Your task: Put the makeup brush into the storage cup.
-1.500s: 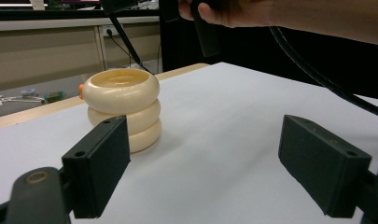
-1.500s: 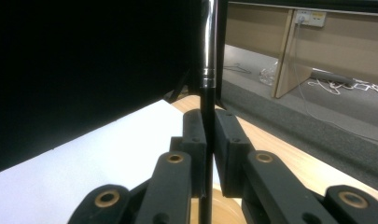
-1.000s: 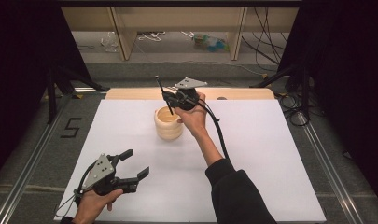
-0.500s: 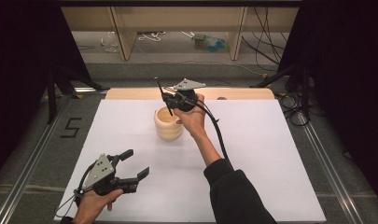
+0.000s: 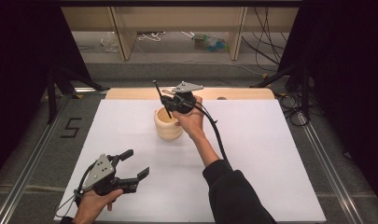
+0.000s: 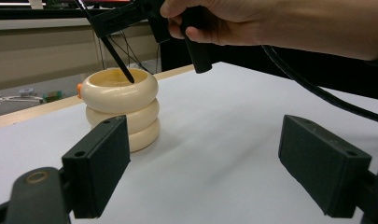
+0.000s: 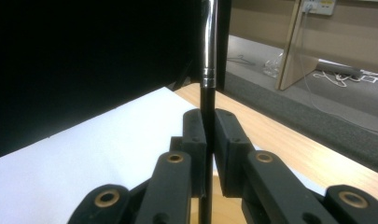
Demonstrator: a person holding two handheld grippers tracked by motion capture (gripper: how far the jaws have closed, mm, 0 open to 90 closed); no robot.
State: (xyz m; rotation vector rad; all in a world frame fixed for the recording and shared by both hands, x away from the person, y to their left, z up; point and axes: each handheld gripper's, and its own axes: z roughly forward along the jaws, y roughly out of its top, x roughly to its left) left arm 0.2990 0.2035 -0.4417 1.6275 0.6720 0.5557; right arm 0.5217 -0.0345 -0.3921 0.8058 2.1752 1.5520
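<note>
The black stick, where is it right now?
The black stick is clamped in the right gripper near the table's far middle in the high view, its lower tip dipping into the cream ringed cup.

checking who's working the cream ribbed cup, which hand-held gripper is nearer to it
Right. The right hand-held gripper hangs just above the cream ribbed cup, holding a thin black stick at its mouth. The left hand-held gripper sits apart, at the table's near-left.

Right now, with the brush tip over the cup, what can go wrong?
1. The right gripper pinches the thin black brush on a short stretch of handle; it could pivot or slip if the tip catches.
2. The tip sits at the rim of the ribbed cream cup, which stands free; a sideways push could tip it.
3. The open left gripper rests apart and gives no support.
</note>
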